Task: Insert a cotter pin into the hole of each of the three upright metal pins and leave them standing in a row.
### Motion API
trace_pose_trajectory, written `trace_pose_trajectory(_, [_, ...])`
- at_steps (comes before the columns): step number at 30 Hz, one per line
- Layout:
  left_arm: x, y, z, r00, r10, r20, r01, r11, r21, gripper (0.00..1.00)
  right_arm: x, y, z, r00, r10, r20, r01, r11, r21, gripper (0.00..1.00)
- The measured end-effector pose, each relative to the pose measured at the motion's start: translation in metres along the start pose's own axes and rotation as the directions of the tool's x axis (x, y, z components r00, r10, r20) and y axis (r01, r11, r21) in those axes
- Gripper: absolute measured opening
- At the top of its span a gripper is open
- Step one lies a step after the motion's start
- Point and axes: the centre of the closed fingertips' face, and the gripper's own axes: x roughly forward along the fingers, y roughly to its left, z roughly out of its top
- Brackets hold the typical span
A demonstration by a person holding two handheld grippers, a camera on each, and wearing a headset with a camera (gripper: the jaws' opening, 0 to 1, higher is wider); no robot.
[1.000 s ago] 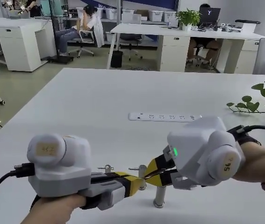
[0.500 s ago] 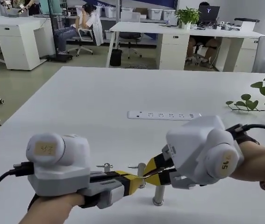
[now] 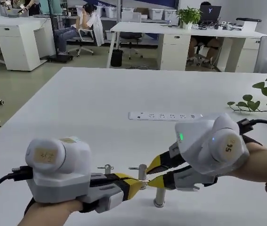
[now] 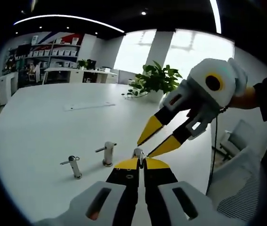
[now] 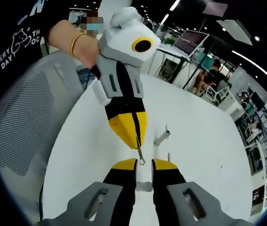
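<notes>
The left gripper (image 3: 137, 181), jaws closed on a cotter pin (image 5: 141, 154), met the right gripper (image 3: 150, 175), its jaws apart, at the near edge of a white table (image 3: 124, 108), just beside the nearest metal pin (image 3: 159, 197). Two other metal pins (image 4: 107, 154) stood upright to its far left, each with a cotter pin across its top. White storage bins (image 3: 157, 15) lined a far shelf, contents unseen. A "Y" showed on a far laptop (image 3: 211, 13); the grippers' yellow stickers (image 3: 46, 153) were too blurred to read.
</notes>
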Motion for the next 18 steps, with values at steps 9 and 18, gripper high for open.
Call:
trace_pose_trajectory(9, [-0.004,0.0,-0.006,1.0,-0.009,-0.001,0.009,0.993,0.114,0.0,-0.003,0.003,-0.005,0.9954,0.051,0.081,-0.071,0.963,0.26,0.09])
trace_pose_trajectory(18, [-0.006,-0.008,-0.014,0.998,-0.059,-0.025,0.063,0.97,0.233,0.0,-0.005,0.016,-0.011,0.9841,0.122,0.129,-0.161,0.917,0.364,0.09])
